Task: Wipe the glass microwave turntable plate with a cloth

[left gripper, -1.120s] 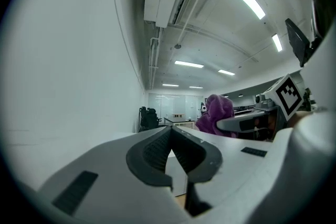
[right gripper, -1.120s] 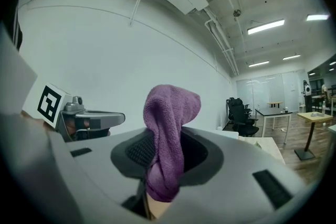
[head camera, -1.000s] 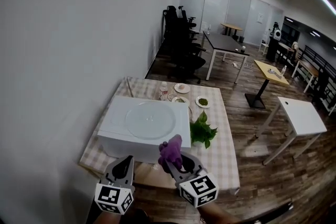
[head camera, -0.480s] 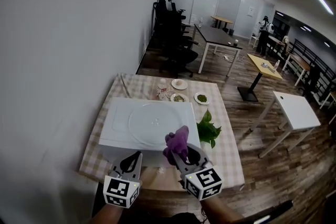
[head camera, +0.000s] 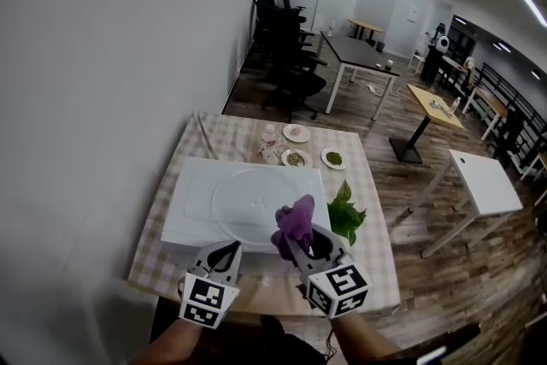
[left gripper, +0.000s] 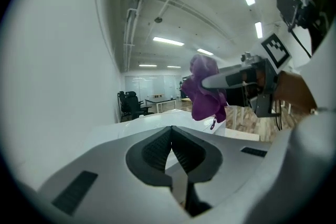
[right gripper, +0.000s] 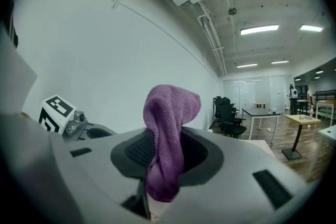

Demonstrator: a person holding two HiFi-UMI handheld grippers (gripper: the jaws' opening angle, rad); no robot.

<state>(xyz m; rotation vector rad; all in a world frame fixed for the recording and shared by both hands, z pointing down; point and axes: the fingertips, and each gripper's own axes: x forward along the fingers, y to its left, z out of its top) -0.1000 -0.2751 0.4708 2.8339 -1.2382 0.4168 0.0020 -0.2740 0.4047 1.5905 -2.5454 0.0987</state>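
— Where is the glass plate lying?
— It is lying flat atop the white microwave, along the counter's left edge.
— And the claws?
— The right claw is pinching the purple cloth; the left claw is hanging fully closed, gripping nothing.

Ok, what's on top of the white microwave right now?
The round clear glass turntable plate lies flat on the white microwave. Its near-right rim is hidden behind the purple cloth in the right hand-held gripper.
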